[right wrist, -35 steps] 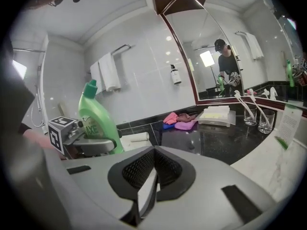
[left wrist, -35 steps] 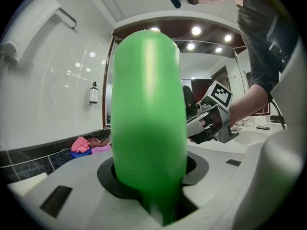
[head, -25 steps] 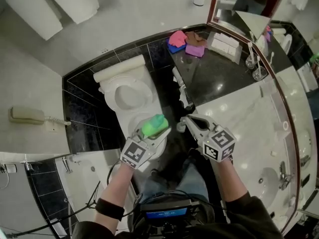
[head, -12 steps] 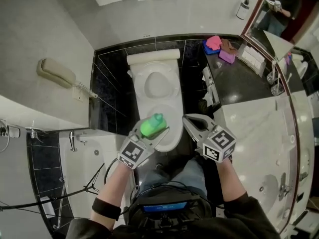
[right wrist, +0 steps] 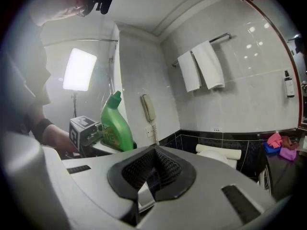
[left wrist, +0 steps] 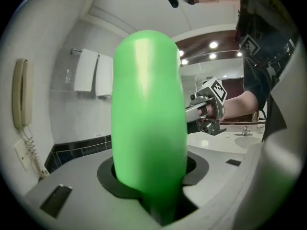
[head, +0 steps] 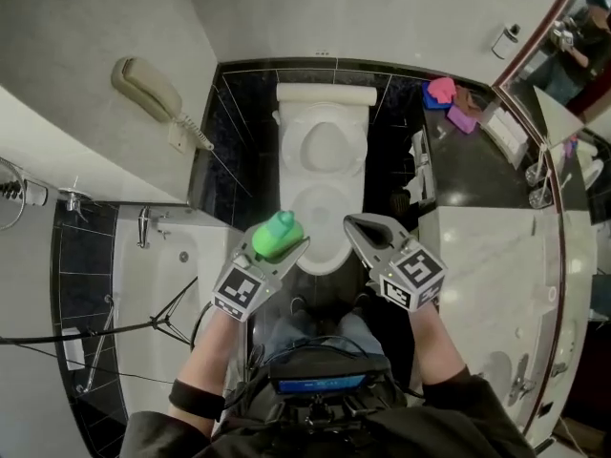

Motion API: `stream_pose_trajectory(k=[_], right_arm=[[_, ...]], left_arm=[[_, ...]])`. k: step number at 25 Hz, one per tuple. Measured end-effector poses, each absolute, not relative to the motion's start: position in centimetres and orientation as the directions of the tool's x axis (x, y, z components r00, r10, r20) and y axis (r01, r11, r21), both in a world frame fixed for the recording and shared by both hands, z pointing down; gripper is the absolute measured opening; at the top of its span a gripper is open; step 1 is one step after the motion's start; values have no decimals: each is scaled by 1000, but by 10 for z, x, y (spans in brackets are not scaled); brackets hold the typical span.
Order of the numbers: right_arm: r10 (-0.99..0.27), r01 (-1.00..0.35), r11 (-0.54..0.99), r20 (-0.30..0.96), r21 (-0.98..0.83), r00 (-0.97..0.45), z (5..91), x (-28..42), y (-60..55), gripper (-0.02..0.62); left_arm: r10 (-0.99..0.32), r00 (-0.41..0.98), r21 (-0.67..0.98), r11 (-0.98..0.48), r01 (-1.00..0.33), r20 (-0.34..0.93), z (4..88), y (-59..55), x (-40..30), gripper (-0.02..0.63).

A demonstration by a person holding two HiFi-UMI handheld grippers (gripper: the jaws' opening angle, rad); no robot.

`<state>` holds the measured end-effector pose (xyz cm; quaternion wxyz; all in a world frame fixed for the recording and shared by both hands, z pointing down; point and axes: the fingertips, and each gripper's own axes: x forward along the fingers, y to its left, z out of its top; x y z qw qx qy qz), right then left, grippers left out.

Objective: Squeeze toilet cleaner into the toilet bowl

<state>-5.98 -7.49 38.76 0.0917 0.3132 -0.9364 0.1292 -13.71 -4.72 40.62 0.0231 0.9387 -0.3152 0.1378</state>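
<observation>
My left gripper (head: 284, 246) is shut on a green toilet cleaner bottle (head: 276, 235), held upright over the near left rim of the white toilet (head: 325, 203). The bottle (left wrist: 148, 128) fills the left gripper view, pinched between the jaws. From the right gripper view the bottle (right wrist: 115, 123) shows at the left with its angled neck up. My right gripper (head: 355, 227) is shut with nothing in it, level with the left one, over the toilet's near right side. The toilet's lid is up and the bowl (head: 325, 148) stands uncovered.
A wall phone (head: 143, 86) hangs at the left. A bathtub (head: 158, 275) lies at the lower left, a marble counter (head: 496, 256) with a sink at the right. Pink and purple cloths (head: 449, 98) lie on the dark shelf. Towels (right wrist: 201, 68) hang on a rail.
The head view has swung so the toilet sits straight ahead and centred. Both grippers moved along with it and rose slightly; the bottle stays gripped in the left one.
</observation>
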Motion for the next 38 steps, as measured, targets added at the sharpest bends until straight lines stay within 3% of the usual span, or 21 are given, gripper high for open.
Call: stream_pose_trajectory(k=[6, 18, 25, 29, 34, 36, 38], right_arm=[[-473, -526, 824, 255, -211, -843, 392, -63, -64, 2], [-457, -522, 826, 288, -214, -842, 390, -39, -49, 2], [-439, -501, 847, 296, -177, -848, 384, -30, -51, 2], [-354, -400, 897, 237, -189, -905, 358, -42, -46, 3], [-157, -198, 961, 211, -192, -965, 314, -67, -34, 69], [-90, -132, 973, 214, -189, -973, 307, -75, -32, 165], [-35, -79, 981, 244, -175, -969, 306, -83, -27, 199]], left_arm=[[-650, 710, -36, -744, -667, 270, 406, -39, -142, 186], [-651, 709, -2, -737, -676, 269, 408, -20, -123, 186], [-591, 760, -32, -795, -606, 271, 412, -18, -110, 186], [-535, 796, -29, -834, -550, 285, 414, -16, -101, 186], [-468, 825, -46, -876, -480, 316, 424, -17, -94, 186], [-445, 833, -49, -889, -456, 329, 429, -16, -93, 186], [-423, 839, -53, -900, -432, 342, 433, -14, -89, 186]])
